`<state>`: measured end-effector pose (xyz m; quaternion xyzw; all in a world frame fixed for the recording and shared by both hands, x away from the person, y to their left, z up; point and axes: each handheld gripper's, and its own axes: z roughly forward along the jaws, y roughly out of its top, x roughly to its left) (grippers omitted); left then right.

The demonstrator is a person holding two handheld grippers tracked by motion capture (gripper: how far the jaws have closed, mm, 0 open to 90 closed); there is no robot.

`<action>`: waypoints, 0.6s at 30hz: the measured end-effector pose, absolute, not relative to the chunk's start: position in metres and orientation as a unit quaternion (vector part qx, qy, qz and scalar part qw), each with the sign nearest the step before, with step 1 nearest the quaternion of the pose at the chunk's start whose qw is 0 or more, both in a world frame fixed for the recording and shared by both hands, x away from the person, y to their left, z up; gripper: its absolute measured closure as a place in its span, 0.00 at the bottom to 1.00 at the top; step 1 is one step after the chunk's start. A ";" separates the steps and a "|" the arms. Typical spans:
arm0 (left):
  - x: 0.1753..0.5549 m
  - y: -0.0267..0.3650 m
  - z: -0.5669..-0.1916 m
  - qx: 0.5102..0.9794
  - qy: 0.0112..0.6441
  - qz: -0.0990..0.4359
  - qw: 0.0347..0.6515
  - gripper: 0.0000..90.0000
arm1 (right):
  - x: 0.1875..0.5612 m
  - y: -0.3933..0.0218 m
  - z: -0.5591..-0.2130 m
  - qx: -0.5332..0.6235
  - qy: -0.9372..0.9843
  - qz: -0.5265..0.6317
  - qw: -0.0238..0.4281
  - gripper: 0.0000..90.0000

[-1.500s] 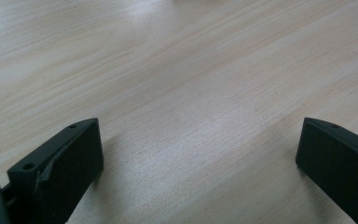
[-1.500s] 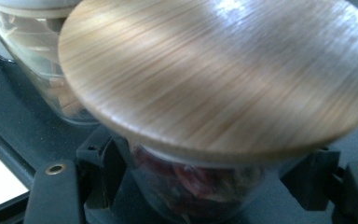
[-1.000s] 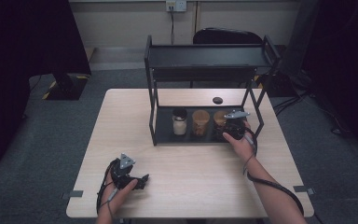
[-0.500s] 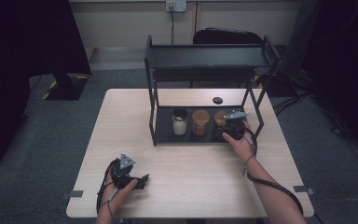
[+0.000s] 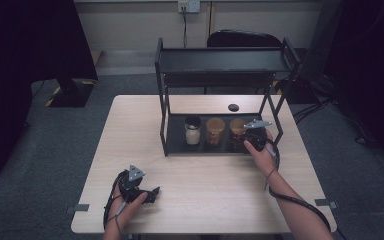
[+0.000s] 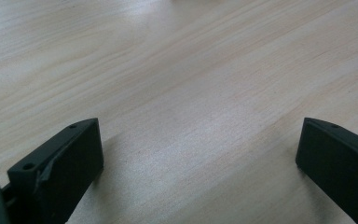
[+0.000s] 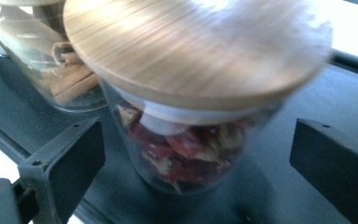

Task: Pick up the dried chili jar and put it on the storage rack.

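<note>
Glass jar (image 7: 186,140) of red chillies stands between the right gripper's (image 7: 196,158) just-opened jaws, untouched; left gripper's (image 6: 196,154) jaws apart.

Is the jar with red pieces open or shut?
Shut: a wooden lid sits on the jar, which stands upright on the rack's bottom shelf.

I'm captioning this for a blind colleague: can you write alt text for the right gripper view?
A clear glass jar with a round wooden lid, filled with red dried pieces, stands on a black shelf tray between the right gripper's two black jaws, which have just been opening and stand clear of the glass. Behind it to the left sits a second glass jar of brown cinnamon sticks.
</note>
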<state>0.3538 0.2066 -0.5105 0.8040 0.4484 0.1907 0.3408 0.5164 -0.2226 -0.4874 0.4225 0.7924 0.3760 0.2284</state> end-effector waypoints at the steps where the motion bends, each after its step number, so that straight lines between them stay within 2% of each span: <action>1: 0.354 0.207 -0.510 0.804 0.449 0.191 0.341 0.00 | 0.515 -0.224 -0.487 0.421 0.792 0.379 0.227 0.02; 18: 0.354 0.207 -0.510 0.804 0.448 0.191 0.341 0.00 | 0.503 -0.231 -0.484 0.422 0.792 0.384 0.216 0.03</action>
